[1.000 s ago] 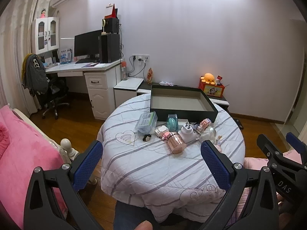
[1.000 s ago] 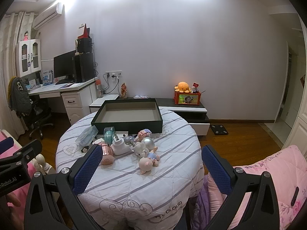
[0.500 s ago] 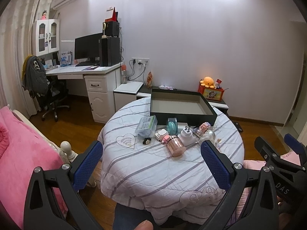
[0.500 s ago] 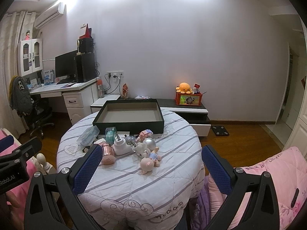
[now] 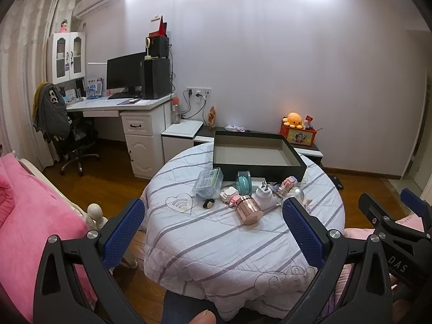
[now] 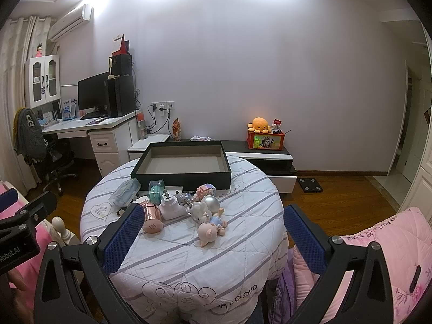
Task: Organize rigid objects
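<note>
My left claw stood wide open, holding nothing, its blue pads at the lower left and lower right of the left wrist frame. My right claw was likewise wide open and held nothing; in the left wrist view it showed at the lower right edge.

The round tabletop, under a striped quilt, filled the centre of both frames. A dark tray sat at its far side, nothing visible inside. The objects lay clustered just in front of the tray. In the right wrist frame, from left to centre, I noted:
- a clear box, tilted;
- a teal case, upright;
- a rose cup on its side, touching the white plug;
- a silver ball;
- a pig figure, nearest me, beside a white figure.

A small black item lay near the clear box in the left wrist frame; I could not tell what it was. Both claws were well apart from every object.

A desk with a monitor occupied the left of both frames.
</note>
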